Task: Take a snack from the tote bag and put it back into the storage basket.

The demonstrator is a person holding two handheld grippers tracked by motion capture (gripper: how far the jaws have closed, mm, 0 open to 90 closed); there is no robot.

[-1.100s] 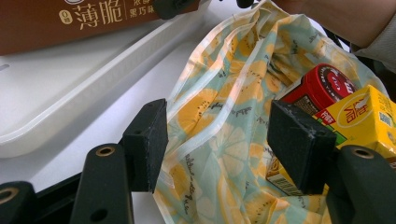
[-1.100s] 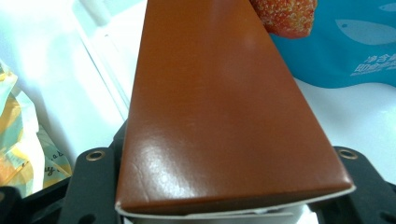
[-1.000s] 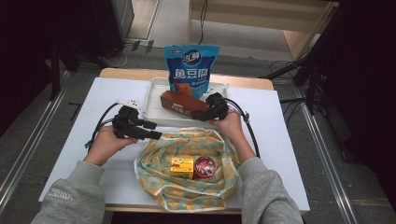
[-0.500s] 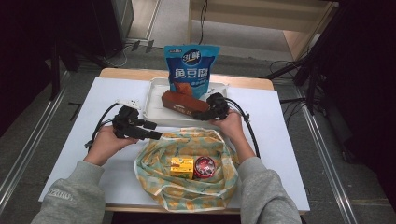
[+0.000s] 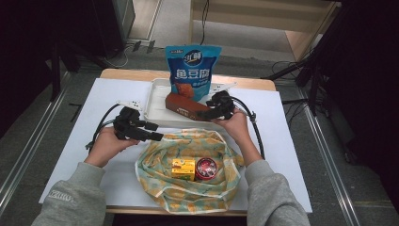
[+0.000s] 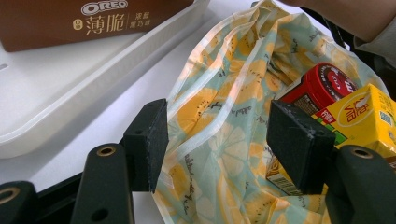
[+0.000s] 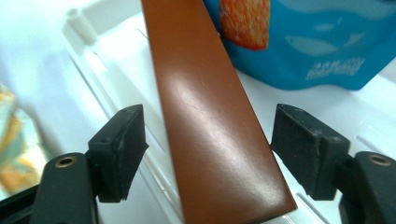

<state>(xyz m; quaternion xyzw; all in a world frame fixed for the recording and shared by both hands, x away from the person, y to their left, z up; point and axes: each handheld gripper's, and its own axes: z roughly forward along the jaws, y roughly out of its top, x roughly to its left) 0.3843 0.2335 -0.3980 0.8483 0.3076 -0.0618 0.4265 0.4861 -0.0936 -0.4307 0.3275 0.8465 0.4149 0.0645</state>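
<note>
glossy brown carton point(image 7: 210, 121), open right claw point(image 7: 208, 154) astride, possibly cardboard

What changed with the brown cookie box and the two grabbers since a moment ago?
The right gripper has just been opening its jaws; they now stand apart on both sides of the brown cookie box without pressing it. The box lies in the white tray as before. The left gripper, open by the cloth bag, the blue snack bag, the yellow carton and the red tin stayed put.
</note>
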